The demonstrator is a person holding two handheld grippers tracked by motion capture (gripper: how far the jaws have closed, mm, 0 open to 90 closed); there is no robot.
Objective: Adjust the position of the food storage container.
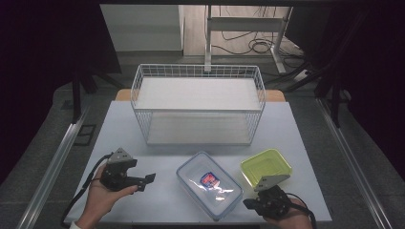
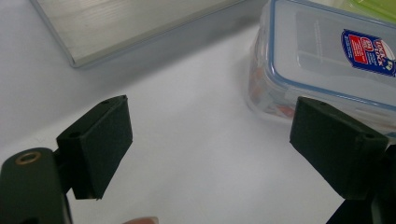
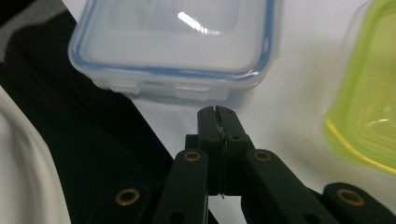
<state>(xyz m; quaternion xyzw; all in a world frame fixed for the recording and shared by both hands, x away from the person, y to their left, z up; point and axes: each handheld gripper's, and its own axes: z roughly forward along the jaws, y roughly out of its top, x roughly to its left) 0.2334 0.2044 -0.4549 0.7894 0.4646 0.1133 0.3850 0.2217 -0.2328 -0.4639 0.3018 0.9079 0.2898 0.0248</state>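
From above, the left gripper [image 1: 149,180] and the right gripper [image 1: 248,203] sit on either side of the clear box [image 1: 209,184]. The left gripper's view shows its jaws wide apart, with the box ahead to its right. The right gripper's view shows its jaws pressed together on nothing, with the box just ahead.

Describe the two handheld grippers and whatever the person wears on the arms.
Both the left gripper and the right gripper are black, each topped with a grey three-cornered plate and trailing a black cable. The fingers are flat, rectangular black pads with a matte, slightly textured face. The linkage arms carry brass-coloured rivets. A bit of white sleeve edge shows at the left wrist; on the right arm no sleeve can be seen.
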